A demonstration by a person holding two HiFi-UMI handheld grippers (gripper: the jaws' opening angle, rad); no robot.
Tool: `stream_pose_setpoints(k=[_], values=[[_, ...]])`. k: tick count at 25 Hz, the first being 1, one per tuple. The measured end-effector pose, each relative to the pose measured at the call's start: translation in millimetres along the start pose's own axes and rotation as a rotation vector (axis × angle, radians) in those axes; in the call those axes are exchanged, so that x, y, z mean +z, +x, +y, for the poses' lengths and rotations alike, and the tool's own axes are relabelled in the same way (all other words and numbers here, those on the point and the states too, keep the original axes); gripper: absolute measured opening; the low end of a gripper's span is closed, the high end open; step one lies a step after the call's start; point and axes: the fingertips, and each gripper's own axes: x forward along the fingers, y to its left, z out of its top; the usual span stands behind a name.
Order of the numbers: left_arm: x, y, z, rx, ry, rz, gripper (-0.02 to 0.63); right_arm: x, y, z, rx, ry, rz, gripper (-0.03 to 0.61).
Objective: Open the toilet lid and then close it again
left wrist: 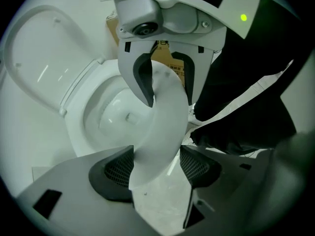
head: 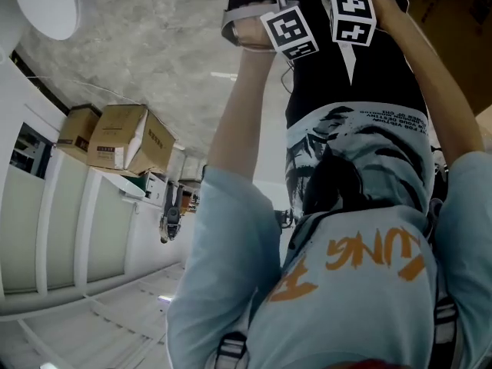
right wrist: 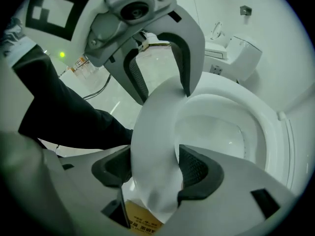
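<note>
The white toilet's lid [left wrist: 39,58] stands raised at the left of the left gripper view, with the bowl [left wrist: 113,114] bare beside it. The curved front of the seat ring [left wrist: 165,127] runs between the jaws of both grippers. My left gripper [left wrist: 156,168] straddles it: one pad lies by the ring and a strip of floor shows at the other. My right gripper [right wrist: 155,168] straddles the same ring [right wrist: 152,146], which nearly fills its jaws. The two grippers face each other, a short way apart. In the head view only their marker cubes [head: 288,31] show.
A second white toilet with a cistern [right wrist: 241,58] stands beyond the bowl. A cardboard box [left wrist: 172,63] sits on the floor close under the grippers. More boxes [head: 123,137] rest on a white partition. The person's dark clothing [left wrist: 246,107] fills one side.
</note>
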Motion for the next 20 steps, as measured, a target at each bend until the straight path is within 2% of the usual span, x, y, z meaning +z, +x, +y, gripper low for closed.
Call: stream_pose_setpoints(k=[4, 8, 12, 16, 18, 20], values=[[7.7, 30.1, 1.7, -0.027, -0.060, -0.027, 0.304, -18.5, 23.3, -10.3, -0.031, 0.009, 0.019, 0.307], [6.8, 49.5, -7.1, -0.024, -0.081, -0.033, 0.305, -26.6, 44.5, -7.6, -0.033, 0.005, 0.069, 0.307], [7.8, 62.8, -6.7, 0.004, -0.072, -0.051, 0.318, -32.2, 57.9, -8.9, -0.029, -0.002, 0.062, 0.310], [3.7, 59.7, -6.1, 0.014, -0.097, -0.106, 0.316, -26.9, 58.2, -9.7, -0.023, 0.004, 0.051, 0.313], [1.6, 56.7, -7.7, -0.010, -0.106, -0.113, 0.316, -22.6, 55.8, -6.8, -0.004, 0.035, 0.045, 0.313], [-0.8, 53.5, -13.5, -0.040, -0.110, -0.114, 0.306, -17.0, 50.7, 1.4, 0.045, 0.117, 0.019, 0.329]])
